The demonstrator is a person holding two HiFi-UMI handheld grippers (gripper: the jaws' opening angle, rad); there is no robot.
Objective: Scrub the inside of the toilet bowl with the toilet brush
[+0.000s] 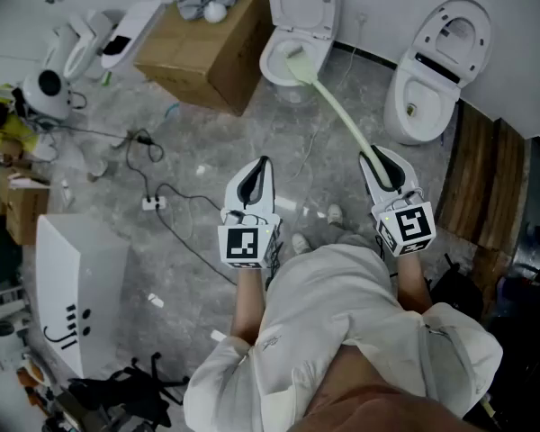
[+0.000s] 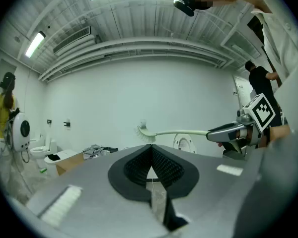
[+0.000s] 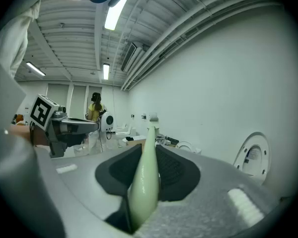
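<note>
My right gripper (image 1: pixel 371 158) is shut on the pale green handle of the toilet brush (image 1: pixel 337 106). The handle runs forward, and its white bristle head (image 1: pixel 294 54) shows over the bowl of a white toilet (image 1: pixel 272 68) with its lid up. In the left gripper view the brush (image 2: pixel 145 131) hangs level in the air, higher than the toilet lid (image 2: pixel 185 143). The right gripper view has the handle (image 3: pixel 145 177) clamped between the jaws. My left gripper (image 1: pixel 260 164) is shut on nothing and held beside the right one.
A cardboard box (image 1: pixel 207 52) with rags on it stands left of the toilet. A second toilet (image 1: pixel 427 84) stands at the right by wooden boards (image 1: pixel 477 174). Cables (image 1: pixel 153 192) cross the floor, and a white panel (image 1: pixel 76 286) lies at the left. A person (image 3: pixel 96 108) stands far off.
</note>
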